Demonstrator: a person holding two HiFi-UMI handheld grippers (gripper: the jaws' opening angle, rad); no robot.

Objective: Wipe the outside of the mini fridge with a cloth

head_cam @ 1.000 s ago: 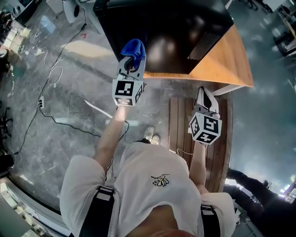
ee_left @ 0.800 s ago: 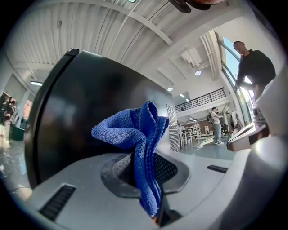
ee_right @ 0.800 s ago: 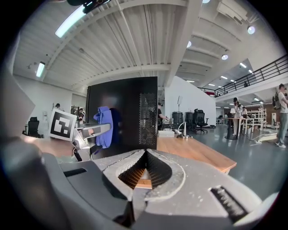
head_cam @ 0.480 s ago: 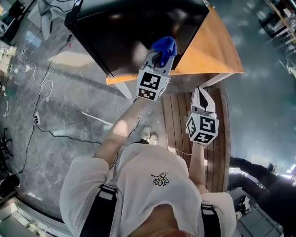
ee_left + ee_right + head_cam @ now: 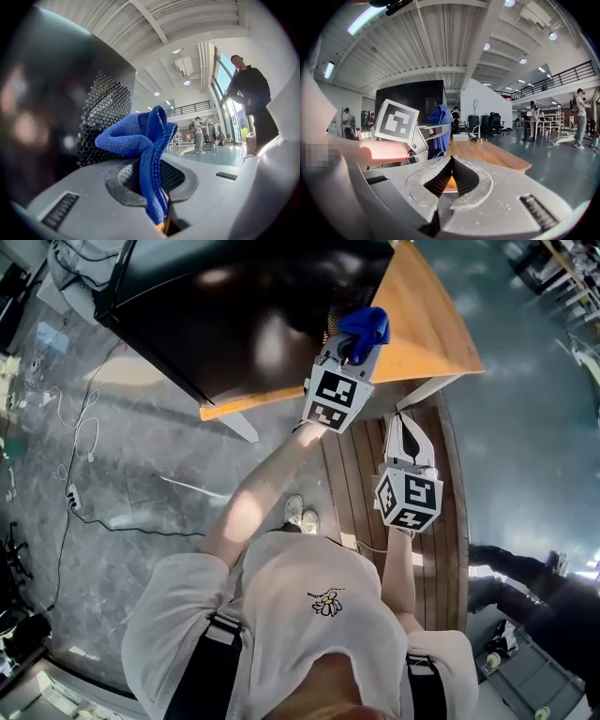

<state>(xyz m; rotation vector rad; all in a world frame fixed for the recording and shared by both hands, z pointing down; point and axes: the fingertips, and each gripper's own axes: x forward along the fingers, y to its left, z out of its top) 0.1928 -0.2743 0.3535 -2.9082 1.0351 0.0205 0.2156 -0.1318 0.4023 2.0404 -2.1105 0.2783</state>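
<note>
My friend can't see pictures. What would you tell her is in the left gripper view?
The left gripper is shut on a bunched blue cloth that sticks up from its jaws. Close on the left is the black mini fridge, with a patch of small vent holes. A person in dark clothes stands at the right.

mini fridge [image 5: 253, 324] blocks the table's left; its perforated side wall [image 5: 103, 117] just beside the left gripper [image 5: 353, 351] and pinched cloth [image 5: 366, 326]; bare wooden table [image 5: 427, 320] strip free to the right; right gripper [image 5: 404, 420] off the table's near edge, open air ahead
</note>
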